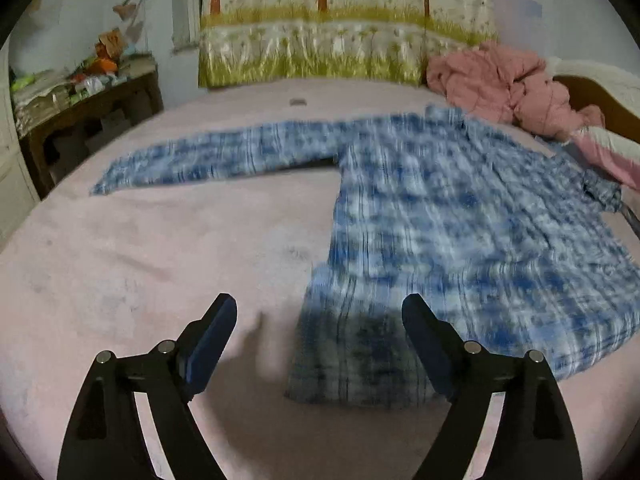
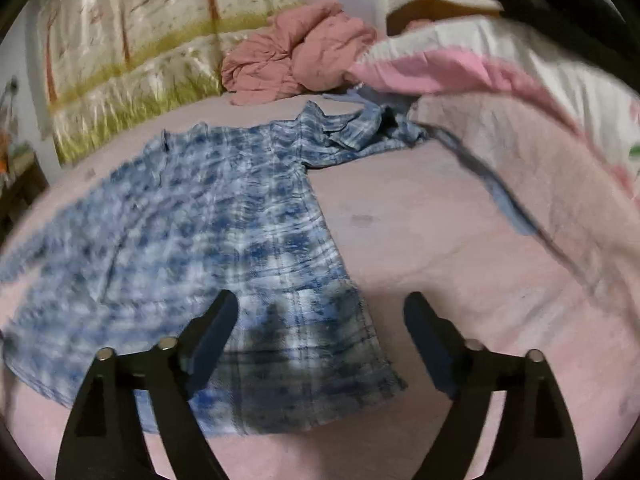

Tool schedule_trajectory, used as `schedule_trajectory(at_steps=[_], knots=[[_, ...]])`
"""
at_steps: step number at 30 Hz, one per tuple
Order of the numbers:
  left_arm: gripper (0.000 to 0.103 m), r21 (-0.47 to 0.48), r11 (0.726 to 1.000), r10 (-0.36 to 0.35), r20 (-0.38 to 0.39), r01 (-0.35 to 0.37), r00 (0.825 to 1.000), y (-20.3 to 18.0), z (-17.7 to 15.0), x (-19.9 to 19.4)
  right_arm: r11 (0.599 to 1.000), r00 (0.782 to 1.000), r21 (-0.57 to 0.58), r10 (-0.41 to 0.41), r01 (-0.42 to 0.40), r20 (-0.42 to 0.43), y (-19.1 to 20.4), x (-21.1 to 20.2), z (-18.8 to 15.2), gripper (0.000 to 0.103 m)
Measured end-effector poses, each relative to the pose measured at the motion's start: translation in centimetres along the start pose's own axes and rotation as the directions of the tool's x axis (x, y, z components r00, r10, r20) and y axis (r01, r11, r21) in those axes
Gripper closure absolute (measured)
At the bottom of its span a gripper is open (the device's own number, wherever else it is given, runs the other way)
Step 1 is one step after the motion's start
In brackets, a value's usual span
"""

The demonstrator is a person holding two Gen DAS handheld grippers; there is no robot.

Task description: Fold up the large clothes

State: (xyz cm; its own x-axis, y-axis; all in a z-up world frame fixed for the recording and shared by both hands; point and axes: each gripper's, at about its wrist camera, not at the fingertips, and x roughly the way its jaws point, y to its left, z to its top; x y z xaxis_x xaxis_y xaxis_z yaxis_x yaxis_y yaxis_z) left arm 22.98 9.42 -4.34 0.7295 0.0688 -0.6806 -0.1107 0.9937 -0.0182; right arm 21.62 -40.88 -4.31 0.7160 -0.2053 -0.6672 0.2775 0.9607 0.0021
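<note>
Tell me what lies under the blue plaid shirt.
The blue plaid shirt lies spread on the pink bed sheet, which shows all around it. Whatever the shirt covers is hidden.

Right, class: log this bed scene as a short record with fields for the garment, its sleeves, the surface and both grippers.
garment: blue plaid shirt, spread flat
sleeves: one stretched out, other bunched
surface: pink bed sheet
left hand-held gripper: open, over the hem corner, holding nothing
right hand-held gripper: open, over the opposite hem corner, holding nothing
nearby: pink crumpled cloth
</note>
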Motion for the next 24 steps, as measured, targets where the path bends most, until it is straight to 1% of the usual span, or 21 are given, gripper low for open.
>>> schedule_trajectory(at_steps=[1, 2, 3, 4, 5, 6, 7, 8, 9, 10, 11, 12, 13, 14, 15, 17, 18, 20, 22, 23, 24], knots=[[0.017, -0.034, 0.999, -0.01, -0.058, 0.008, 0.998, 0.4, -0.2, 0.5, 1.0, 1.0, -0.015, -0.023, 0.022, -0.016, 0.1, 0.1, -0.2, 0.017], [0.017, -0.089, 0.996, -0.033, -0.114, 0.022, 0.993, 1.2, -0.7, 1.1, 1.0, 0.999, 0.003, -0.008, 0.008, -0.046, -0.1, 0.3, -0.4, 0.017], [0.017, -0.187, 0.979, -0.11, -0.157, 0.08, 0.981, 2.5, -1.4, 1.6, 0.997, 0.996, 0.057, 0.05, -0.046, -0.077, -0.7, 0.6, -0.6, 0.017], [0.017, -0.254, 0.959, -0.172, -0.159, 0.128, 0.972, 3.4, -2.0, 1.8, 0.981, 0.984, 0.149, 0.143, -0.126, -0.109, -1.6, 1.0, -0.9, 0.017], [0.018, -0.306, 0.939, -0.211, -0.15, 0.158, 0.966, 4.2, -2.3, 1.8, 0.952, 0.966, 0.244, 0.222, -0.186, -0.129, -2.6, 1.5, -1.3, 0.017], [0.029, -0.33, 0.927, -0.231, -0.13, 0.177, 0.964, 4.8, -2.4, 1.6, 0.924, 0.955, 0.321, 0.262, -0.207, -0.138, -3.3, 1.8, -1.8, 0.017], [0.044, -0.328, 0.924, -0.244, -0.115, 0.195, 0.963, 4.9, -2.2, 1.4, 0.914, 0.956, 0.357, 0.257, -0.193, -0.141, -3.8, 1.8, -2.2, 0.017], [0.083, -0.313, 0.921, -0.276, -0.106, 0.231, 0.955, 4.9, -2.0, 1.4, 0.92, 0.963, 0.356, 0.229, -0.164, -0.146, -3.9, 1.6, -2.4, 0.018], [0.096, -0.304, 0.92, -0.287, -0.093, 0.247, 0.953, 4.8, -2.1, 1.4, 0.934, 0.969, 0.333, 0.189, -0.128, -0.159, -3.7, 1.5, -2.6, 0.019], [0.096, -0.305, 0.917, -0.294, -0.08, 0.257, 0.953, 4.7, -2.1, 1.2, 0.946, 0.972, 0.308, 0.162, -0.104, -0.17, -3.6, 1.5, -2.8, 0.025], [0.097, -0.306, 0.918, -0.279, -0.047, 0.252, 0.959, 4.7, -2.2, 0.6, 0.956, 0.974, 0.281, 0.141, -0.087, -0.178, -3.3, 1.5, -3.0, 0.038], [0.097, -0.296, 0.923, -0.263, -0.016, 0.246, 0.965, 4.5, -2.0, -0.1, 0.964, 0.977, 0.258, 0.107, -0.057, -0.183, -3.3, 1.5, -3.1, 0.048], [0.097, -0.268, 0.933, -0.24, 0.028, 0.239, 0.97, 4.2, -1.6, -1.2, 0.969, 0.981, 0.247, 0.075, -0.029, -0.178, -3.4, 1.4, -3.2, 0.075], [0.097, -0.24, 0.943, -0.223, 0.055, 0.23, 0.973, 3.9, -1.2, -2.0, 0.966, 0.982, 0.256, 0.081, -0.036, -0.169, -4.0, 1.3, -3.1, 0.091], [0.097, -0.199, 0.958, -0.194, 0.077, 0.206, 0.978, 3.4, -0.7, -2.9, 0.955, 0.982, 0.288, 0.118, -0.071, -0.15, -4.5, 1.2, -3.1, 0.091], [0.097, -0.126, 0.98, -0.143, 0.088, 0.153, 0.986, 2.3, -0.2, -3.6, 0.947, 0.982, 0.308, 0.136, -0.092, -0.128, -5.1, 1.0, -2.8, 0.091], [0.097, -0.097, 0.988, -0.113, 0.075, 0.12, 0.991, 1.8, -0.3, -3.7, 0.954, 0.984, 0.288, 0.128, -0.086, -0.128, -4.9, 1.0, -2.7, 0.091], [0.097, -0.07, 0.994, -0.083, 0.009, 0.084, 0.996, 1.3, -0.8, -2.5, 0.965, 0.987, 0.255, 0.101, -0.066, -0.124, -4.4, 0.8, -2.6, 0.091], [0.097, -0.067, 0.995, -0.078, -0.046, 0.075, 0.996, 1.3, -1.5, -1.0, 0.971, 0.992, 0.234, 0.071, -0.045, -0.104, -4.0, 0.4, -2.5, 0.088], [0.096, -0.064, 0.996, -0.073, -0.058, 0.069, 0.996, 1.3, -1.7, -0.6, 0.974, 0.995, 0.224, 0.046, -0.025, -0.089, -3.9, 0.0, -2.4, 0.086], [0.096, -0.067, 0.995, -0.079, -0.054, 0.075, 0.995, 1.3, -1.7, -0.4, 0.977, 0.998, 0.213, 0.014, 0.0, -0.065, -3.8, -0.5, -2.2, 0.086]])
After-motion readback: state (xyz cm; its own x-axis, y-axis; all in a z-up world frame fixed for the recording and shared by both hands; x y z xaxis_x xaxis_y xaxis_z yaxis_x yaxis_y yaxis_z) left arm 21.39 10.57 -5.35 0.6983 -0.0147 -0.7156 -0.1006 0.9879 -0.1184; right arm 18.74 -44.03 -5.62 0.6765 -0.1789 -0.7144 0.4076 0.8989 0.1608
